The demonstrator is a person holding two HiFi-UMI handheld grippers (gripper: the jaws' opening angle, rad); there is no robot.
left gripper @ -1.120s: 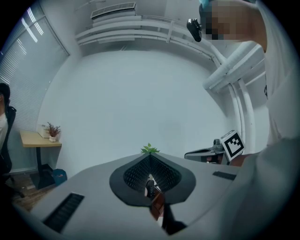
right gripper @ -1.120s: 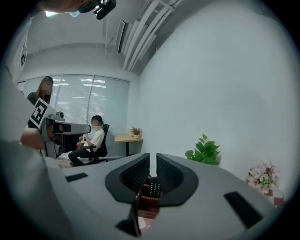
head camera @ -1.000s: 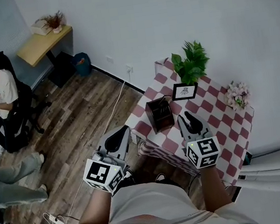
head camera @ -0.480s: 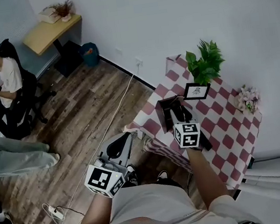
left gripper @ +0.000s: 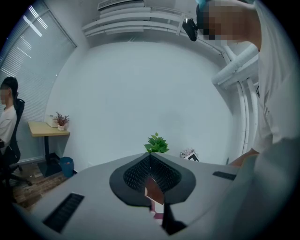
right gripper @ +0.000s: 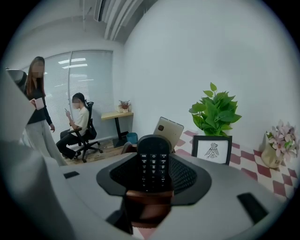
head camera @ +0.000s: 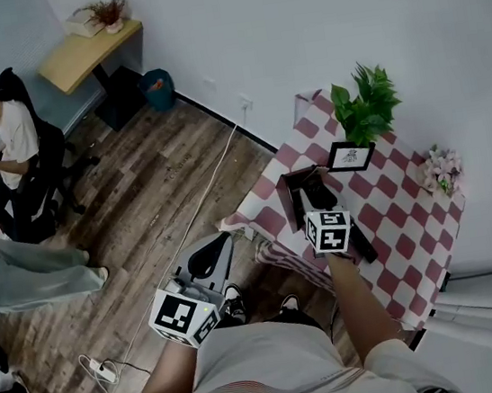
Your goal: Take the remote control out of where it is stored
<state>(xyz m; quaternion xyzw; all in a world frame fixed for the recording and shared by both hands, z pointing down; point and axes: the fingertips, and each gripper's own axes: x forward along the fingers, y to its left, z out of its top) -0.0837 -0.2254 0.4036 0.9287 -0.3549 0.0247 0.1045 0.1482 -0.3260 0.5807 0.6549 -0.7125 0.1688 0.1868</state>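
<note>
the right gripper (head camera: 315, 192) dropped forward to the brown holder (head camera: 293, 201); its jaws had just been opening, with the remote control (right gripper: 153, 164) between them.

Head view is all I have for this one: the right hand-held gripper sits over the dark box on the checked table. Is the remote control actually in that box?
Observer: Yes. In the right gripper view the remote control stands upright in the brown holder, with its keypad showing.
Operator: Is it gripped?
Observer: No. The right hand-held gripper has just been opening its jaws. The remote stands between them with a gap on either side.
Operator: And the left one?
Observer: The left hand-held gripper has its jaws together, with nothing in them.
</note>
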